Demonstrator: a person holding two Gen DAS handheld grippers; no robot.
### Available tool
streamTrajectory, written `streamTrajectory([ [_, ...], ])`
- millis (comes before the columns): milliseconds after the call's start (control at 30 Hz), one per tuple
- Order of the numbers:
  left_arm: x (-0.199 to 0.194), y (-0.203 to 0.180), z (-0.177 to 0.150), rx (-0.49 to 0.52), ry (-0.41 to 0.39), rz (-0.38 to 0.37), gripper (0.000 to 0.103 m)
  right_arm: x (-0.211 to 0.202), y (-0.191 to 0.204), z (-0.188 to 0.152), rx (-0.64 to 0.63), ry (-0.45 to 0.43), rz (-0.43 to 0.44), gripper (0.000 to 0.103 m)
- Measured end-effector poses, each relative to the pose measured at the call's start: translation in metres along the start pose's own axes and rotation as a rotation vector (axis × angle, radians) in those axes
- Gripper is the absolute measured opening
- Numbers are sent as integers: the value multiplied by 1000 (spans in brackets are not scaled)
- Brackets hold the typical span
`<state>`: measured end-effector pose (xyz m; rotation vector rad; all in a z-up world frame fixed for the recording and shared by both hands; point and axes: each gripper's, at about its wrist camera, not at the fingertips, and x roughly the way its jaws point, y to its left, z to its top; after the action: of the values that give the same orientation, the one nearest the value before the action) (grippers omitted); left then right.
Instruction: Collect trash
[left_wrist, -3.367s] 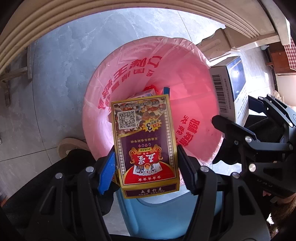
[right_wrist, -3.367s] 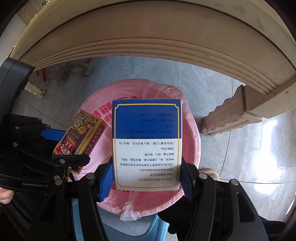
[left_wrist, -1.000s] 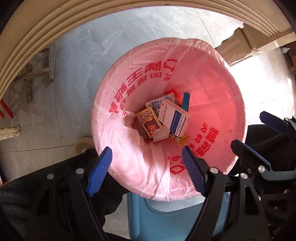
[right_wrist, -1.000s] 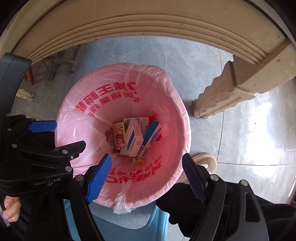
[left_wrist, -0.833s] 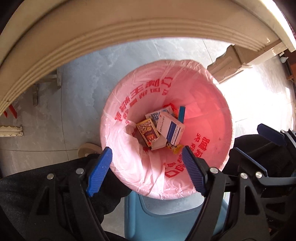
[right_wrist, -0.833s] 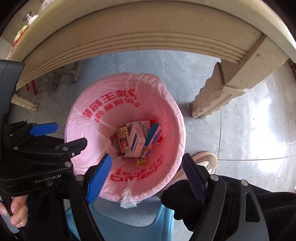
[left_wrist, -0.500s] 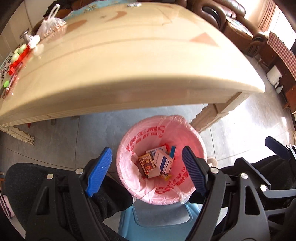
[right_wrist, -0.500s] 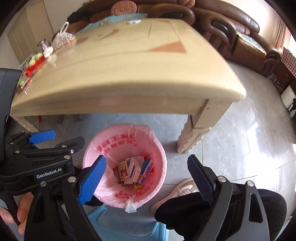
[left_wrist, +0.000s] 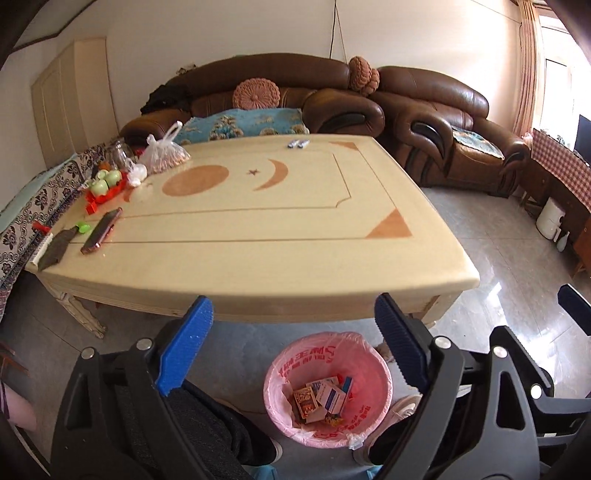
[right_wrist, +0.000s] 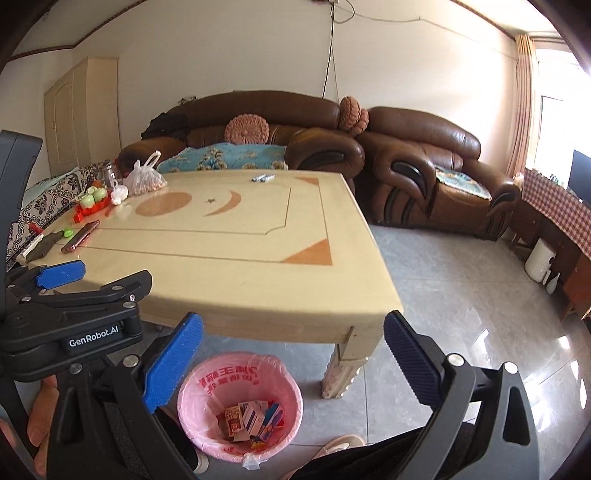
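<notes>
Opening – both grippers' jaws, nothing between | boxes (left_wrist: 325, 397) in pink-lined bin (left_wrist: 369, 428)

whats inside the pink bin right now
The pink bin holds a pile of small boxes, one red, one blue and white. Whatever lies under the pile is covered.

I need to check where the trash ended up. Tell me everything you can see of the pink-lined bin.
The bin is round, lined with a thin translucent pink plastic bag printed with red characters, its edge folded over the rim. It stands upright on the grey tiled floor, just in front of the beige table near a carved leg. Inside lies a loose pile of small cartons: a red and gold one, a blue and white one, and others. Nothing grips it; a shoe sits close beside it.
</notes>
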<state>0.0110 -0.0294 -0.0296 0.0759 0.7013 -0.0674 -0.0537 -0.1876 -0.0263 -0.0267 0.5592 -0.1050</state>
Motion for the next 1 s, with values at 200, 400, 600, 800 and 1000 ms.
streamTrajectory([
  [200, -47, -1, 16, -19, -112, 68, 94, -44, -1, 16, 12, -115, -44, 96],
  [400, -80, 4, 22, -57, -144, 30, 97, -82, -3, 28, 23, -170, -80, 96],
  [600, -93, 9, 18, -77, -116, -17, 97, -102, -1, 28, 19, -172, -101, 96],
  [800, -101, 9, 13, -70, -120, -19, 97, -109, -3, 26, 35, -154, -98, 96],
  [1000, -105, 10, 15, -65, -131, -19, 97, -111, 0, 26, 33, -159, -104, 96],
])
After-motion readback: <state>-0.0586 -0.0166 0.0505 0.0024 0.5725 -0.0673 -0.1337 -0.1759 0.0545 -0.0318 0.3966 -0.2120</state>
